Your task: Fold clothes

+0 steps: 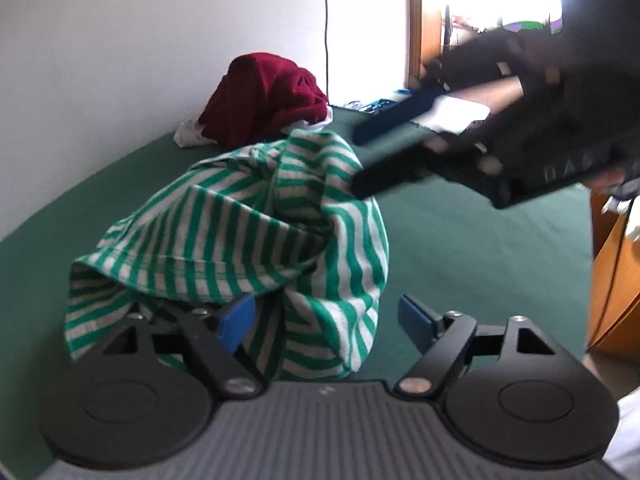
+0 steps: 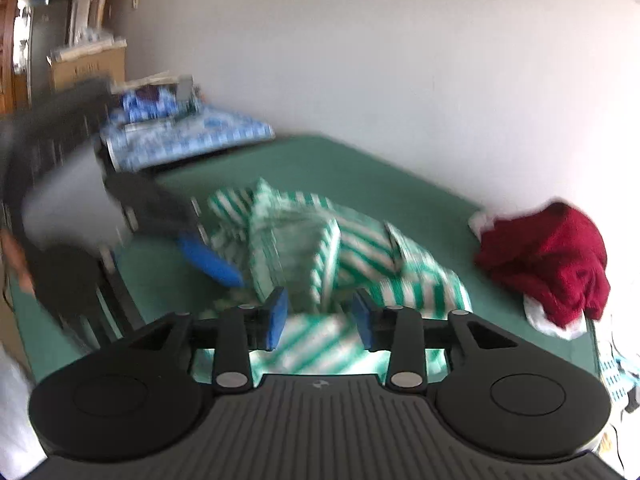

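A green-and-white striped shirt stands bunched in a heap on the green bed sheet. My left gripper is open wide, and the shirt's hem drapes over its left blue pad. My right gripper comes in from the upper right with its fingertips at the shirt's raised peak. In the right wrist view, the right gripper has its pads a short way apart with the striped shirt bunched between them. The left gripper's blue pad touches the shirt's left side. Both views are blurred.
A dark red garment lies crumpled on a white cloth by the wall. Blue-and-white checked bedding sits at the bed's far end, with a cardboard box behind it. Wooden furniture stands beside the bed.
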